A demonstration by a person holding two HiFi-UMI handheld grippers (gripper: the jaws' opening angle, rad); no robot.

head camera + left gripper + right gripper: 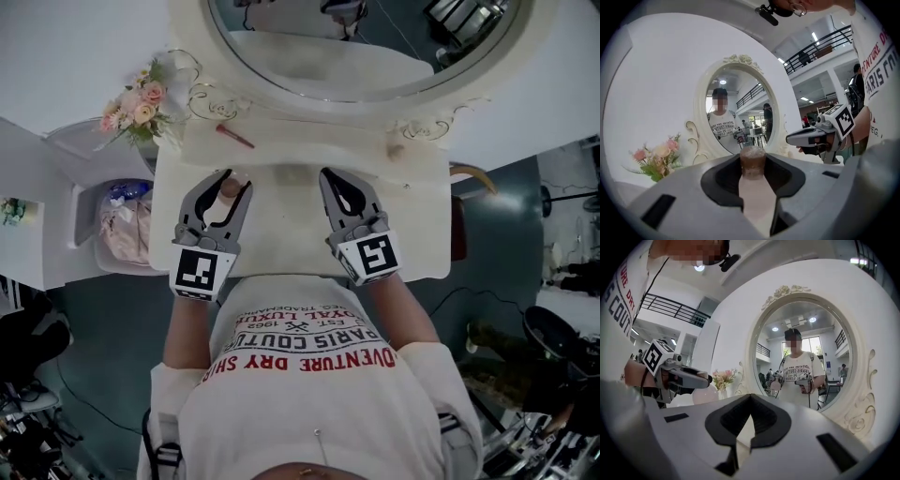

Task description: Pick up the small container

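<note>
The small container (228,194) is a pale pink tube with a brown cap (753,161). My left gripper (234,181) is shut on it above the left part of the white dressing table (412,220). In the left gripper view the container's body (757,201) stands upright between the jaws, its cap at the tips. My right gripper (331,176) hovers beside it over the table's middle. Its tips meet and it holds nothing, as the right gripper view (750,398) shows. Each gripper appears in the other's view, the right gripper (813,137) and the left gripper (677,377).
An oval mirror (366,52) in an ornate frame stands at the table's back. A pink flower bouquet (141,105) sits at the back left and a red stick (234,137) lies near it. A small brownish object (395,148) rests at the back right. A white bin (86,230) stands left of the table.
</note>
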